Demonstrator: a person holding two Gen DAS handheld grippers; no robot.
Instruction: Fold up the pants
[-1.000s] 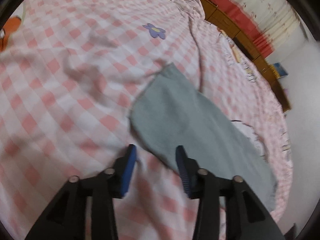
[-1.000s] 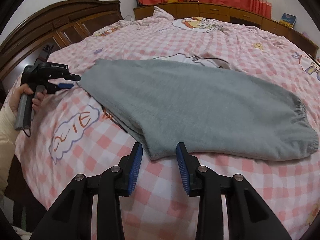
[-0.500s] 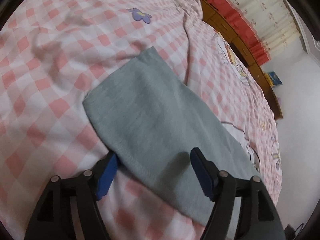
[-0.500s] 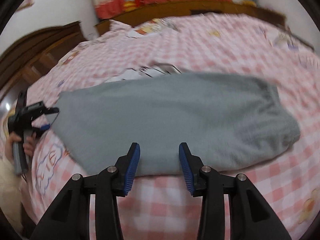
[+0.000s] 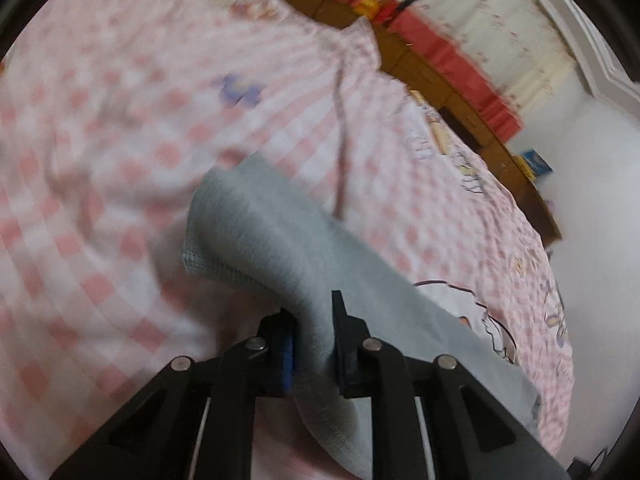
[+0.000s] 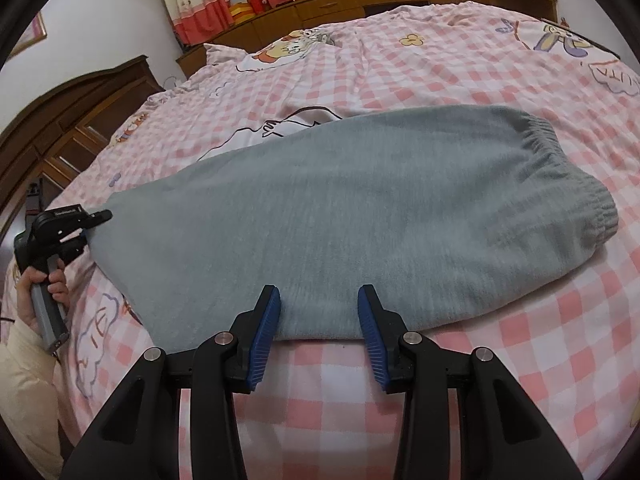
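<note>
The grey pants (image 6: 360,216) lie lengthwise across the pink checked bed (image 6: 500,380), already doubled leg on leg, with the elastic waistband (image 6: 560,176) at the right and the leg ends at the left; the left claw (image 5: 314,344) has just been closing and is now clamped on the hem of the leg ends, the cloth bunched between its pads and lifted off the bed; the right claw (image 6: 318,320) stands apart, its blue pads straddling the near edge of the pants at mid-length without pressing on the fabric. Principal risk: the left claw appears to hold only a narrow bite at one side of the hem, so the free corner (image 5: 200,256) may droop and the leg ends may land askew or creased when carried toward the waistband; it cannot be told whether both layers are caught, and a missed lower layer would stay behind on the bed and split the fold. Second risk: if the right claw does not pin or grip the near edge before the left side is carried over, the whole garment is likely to slide along the soft bed instead of creasing at the middle; the wrinkled cover may also drag. The person's hand (image 6: 44,280) holds the left claw's handle at the far left.
</note>
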